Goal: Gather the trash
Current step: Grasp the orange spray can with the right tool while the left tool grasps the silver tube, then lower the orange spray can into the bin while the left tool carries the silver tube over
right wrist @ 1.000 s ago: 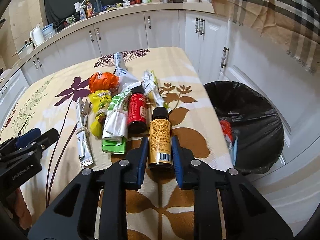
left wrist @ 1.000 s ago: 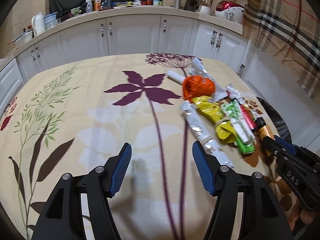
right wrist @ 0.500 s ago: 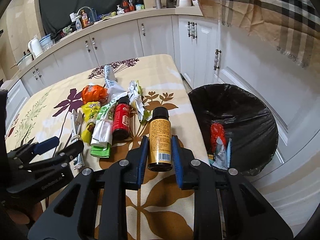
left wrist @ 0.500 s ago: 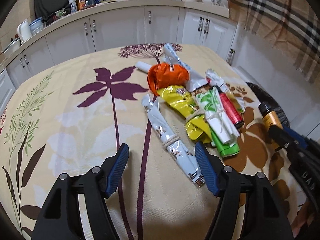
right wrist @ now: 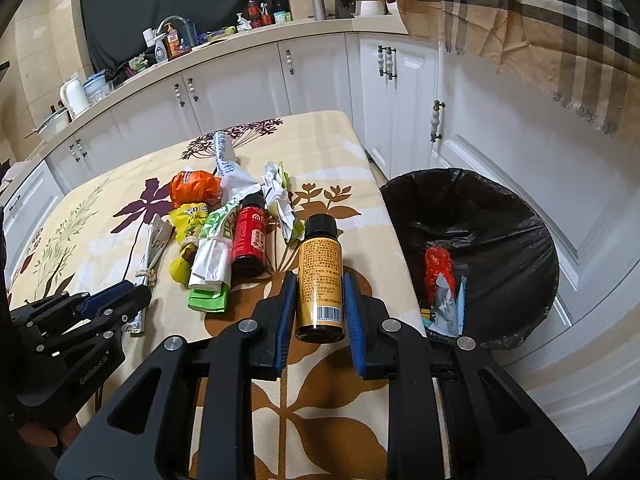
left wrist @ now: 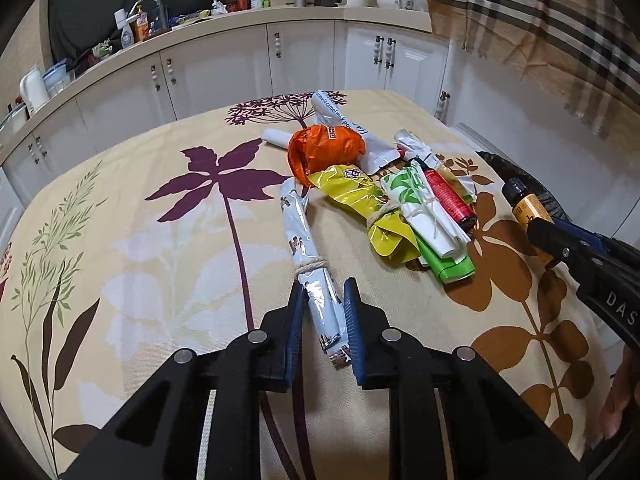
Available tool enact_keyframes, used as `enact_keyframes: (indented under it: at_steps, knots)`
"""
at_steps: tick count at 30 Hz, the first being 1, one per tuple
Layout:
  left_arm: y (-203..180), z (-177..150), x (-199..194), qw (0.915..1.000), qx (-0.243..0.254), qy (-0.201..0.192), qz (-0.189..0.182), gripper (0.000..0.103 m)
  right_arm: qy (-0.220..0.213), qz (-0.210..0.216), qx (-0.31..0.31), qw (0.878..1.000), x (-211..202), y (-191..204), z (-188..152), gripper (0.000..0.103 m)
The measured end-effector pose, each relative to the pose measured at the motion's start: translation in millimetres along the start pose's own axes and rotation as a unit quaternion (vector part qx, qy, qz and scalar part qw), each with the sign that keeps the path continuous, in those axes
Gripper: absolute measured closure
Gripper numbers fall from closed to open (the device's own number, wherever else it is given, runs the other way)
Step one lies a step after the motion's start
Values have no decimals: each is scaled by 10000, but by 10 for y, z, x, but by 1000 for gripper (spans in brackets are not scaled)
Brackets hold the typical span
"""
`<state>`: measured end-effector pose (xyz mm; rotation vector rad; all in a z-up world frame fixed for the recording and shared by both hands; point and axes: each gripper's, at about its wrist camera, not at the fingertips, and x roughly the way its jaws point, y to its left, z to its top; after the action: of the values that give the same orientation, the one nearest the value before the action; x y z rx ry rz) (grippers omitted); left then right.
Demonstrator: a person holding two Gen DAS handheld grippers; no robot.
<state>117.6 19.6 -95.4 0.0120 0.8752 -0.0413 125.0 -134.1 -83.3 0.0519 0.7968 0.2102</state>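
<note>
Gold bottle (right wrist: 321, 280) beside table edge (right wrist: 394, 240)

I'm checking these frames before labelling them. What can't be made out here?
- Bottom of the trash bin, right wrist view: hidden behind its near rim and the table edge.
- Print on the gold bottle: too small to read.
- Right hand-held gripper, left wrist view: cut off by the frame edge.
- End of the white wrapper: whether the left hand-held gripper pinches it is unclear.

gold bottle (right wrist: 320, 280), red bottle (right wrist: 250, 240), orange wrapper (left wrist: 326, 150), black bin liner (right wrist: 480, 216), floral tablecloth (left wrist: 140, 240)
</note>
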Motion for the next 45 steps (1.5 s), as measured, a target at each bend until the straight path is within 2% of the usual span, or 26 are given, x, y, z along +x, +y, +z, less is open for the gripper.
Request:
enact_keyframes:
  at_steps: [5, 14, 23, 34, 35, 36, 41, 45]
  knots:
    - [65, 0, -35, 9999, -129, -59, -35, 83, -46, 5, -19, 10000, -13, 22, -5, 80]
    - [89, 14, -278, 9982, -94, -574, 124, 84, -383, -118, -136, 9991, -153, 81, 20, 80]
    - [-48, 168, -452, 9945, -66, -1040, -106, 84, -810, -486, -55, 9955, -294, -93, 109, 80]
    - [-646, 486, -396, 9863, 261, -1528, -571, 86, -1173, -1083, 86, 9871, -311, -504, 210, 80]
    - [-710, 513, -381, 9855, 300, -1557, -612, 93, -1212, -1149, 74, 9859, -307, -539, 218, 80]
    - [-765, 537, -362, 9850, 346, -1565, -642, 102, -1254, -1221, 60, 9846, -302, -579, 226, 80]
    - [-1051, 668, -188, 9838, 484, -1543, -772, 102, -1313, -1383, 142, 9816, -243, -793, 256, 80]
    - [-1137, 735, -45, 9864, 440, -1344, -832, 102, -1230, -1415, 262, 9819, -142, -947, 250, 80]
